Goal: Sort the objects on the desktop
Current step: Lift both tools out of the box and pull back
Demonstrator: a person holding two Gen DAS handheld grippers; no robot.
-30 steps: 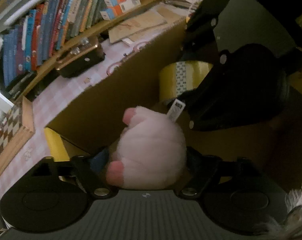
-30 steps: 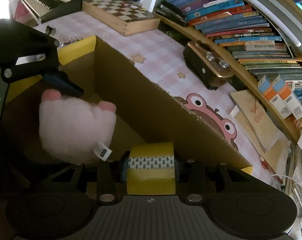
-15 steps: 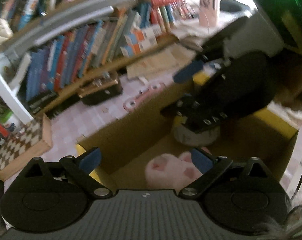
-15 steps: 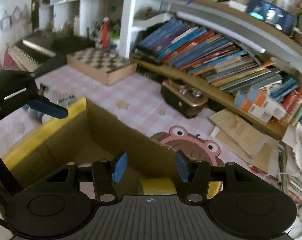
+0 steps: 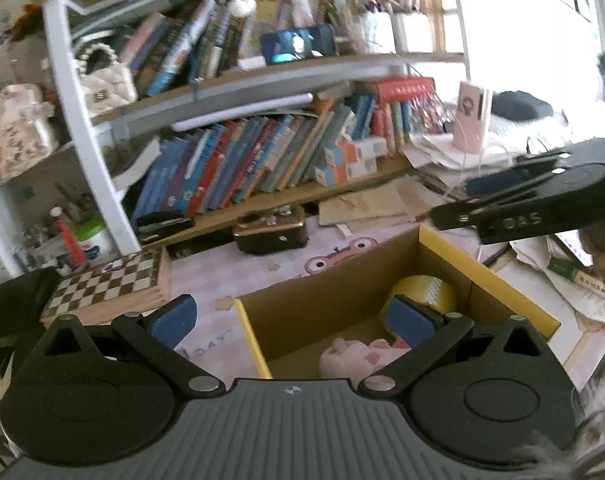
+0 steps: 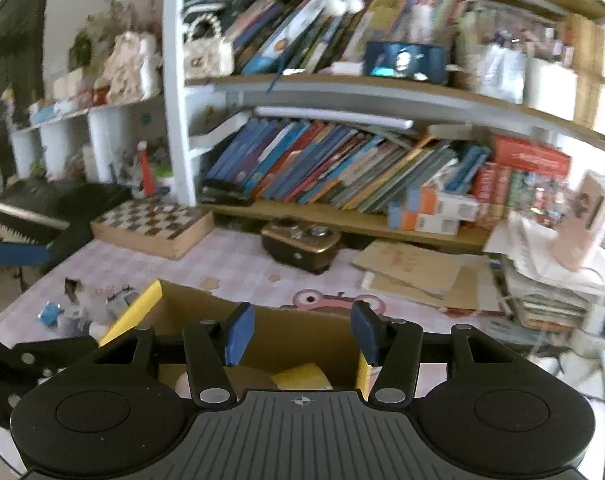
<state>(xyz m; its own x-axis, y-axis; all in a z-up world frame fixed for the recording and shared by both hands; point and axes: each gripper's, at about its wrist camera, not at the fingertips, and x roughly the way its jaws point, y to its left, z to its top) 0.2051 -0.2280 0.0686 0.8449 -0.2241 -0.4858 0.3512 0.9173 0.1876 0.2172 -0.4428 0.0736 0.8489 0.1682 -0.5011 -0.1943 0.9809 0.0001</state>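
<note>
Open brown cardboard box with yellow edges [image 5: 334, 300] stands on the pink checked tablecloth [image 6: 238, 260]; inside it lie a fluffy pink plush toy [image 5: 354, 356] and, beside it, a yellow roll of tape [image 5: 422, 296]. The left gripper [image 5: 292, 322] has just been opening, its blue pads spread wide with nothing between them. The right gripper [image 6: 300, 336] stands partly spread and empty above the box.

Each black gripper [image 5: 292, 318] carries blue pads [image 5: 173, 317], silver screws and a ribbed grey body.
</note>
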